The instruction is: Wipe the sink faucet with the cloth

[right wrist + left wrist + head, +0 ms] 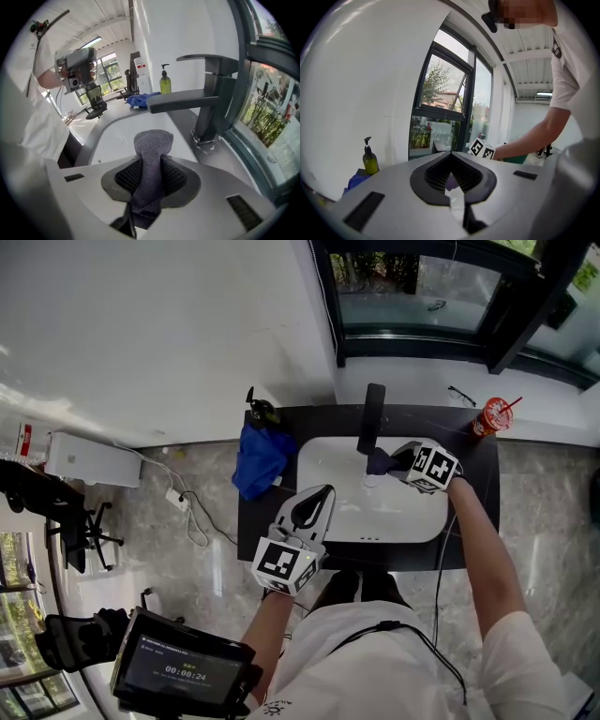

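The black sink faucet (372, 418) stands at the back of the white basin (412, 514), its flat spout (187, 100) reaching out over the bowl. My right gripper (392, 463) is just right of the spout's end, shut on a dark grey cloth (379, 463). In the right gripper view the cloth (153, 140) bulges out past the jaws of the right gripper (151, 164), a little short of the faucet's column (216, 105). My left gripper (314, 507) hovers over the basin's front left. Its jaws (451, 161) meet at the tips and grip nothing.
A green soap bottle (262, 412) and a blue rag (258, 460) lie on the dark counter left of the basin. A red cup with a straw (489, 416) stands at the counter's right back corner. A window runs behind the faucet.
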